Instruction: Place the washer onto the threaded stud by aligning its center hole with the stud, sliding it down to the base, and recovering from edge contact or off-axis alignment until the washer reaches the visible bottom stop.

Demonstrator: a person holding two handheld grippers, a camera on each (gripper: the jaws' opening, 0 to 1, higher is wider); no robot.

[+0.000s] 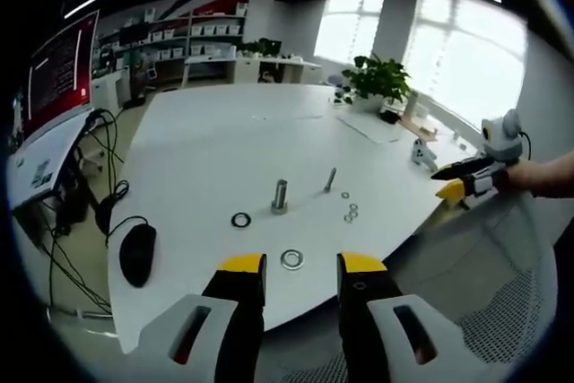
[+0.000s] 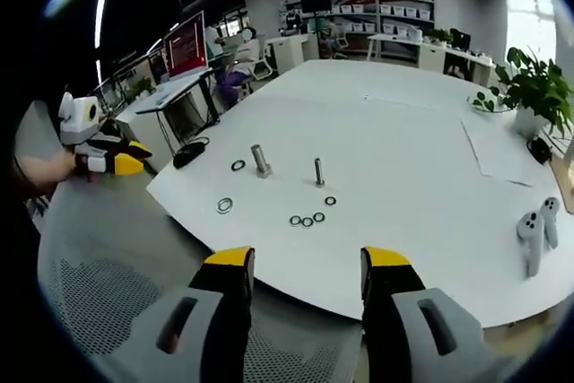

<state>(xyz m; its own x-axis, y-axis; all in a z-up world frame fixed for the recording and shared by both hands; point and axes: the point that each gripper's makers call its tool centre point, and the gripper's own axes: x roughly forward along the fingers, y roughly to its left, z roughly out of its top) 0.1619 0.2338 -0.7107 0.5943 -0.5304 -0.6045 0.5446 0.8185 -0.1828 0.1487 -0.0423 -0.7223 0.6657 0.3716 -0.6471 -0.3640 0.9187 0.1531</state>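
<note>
Both grippers hang back off the near edge of the white desk, nothing held yet.

From the left gripper view: a black mouse lies at the desk's left corner. The left gripper has its yellow-tipped jaws spread wide and empty. Just beyond and between them, near the desk edge, lies a bright washer, flat. Further in lies a dark ring, then a thick stud standing upright, then a thinner stud, also upright though it reads tilted through the lens. Right of that sits a cluster of small washers. At the far right, the right gripper is held by a hand off the desk edge.

From the right gripper view: the left gripper shows at the left. The right gripper is likewise spread open and empty. The bright washer lies ahead and to its left, the small washers nearly straight ahead, the thick stud and thin stud beyond. A white controller rests far right.

I'd judge the task barely begun. The bright washer lies almost on the left gripper's axis, so that hand is nearer; the studs' long axes run vertical, so any washer must be lifted flat and brought down from above.
</note>
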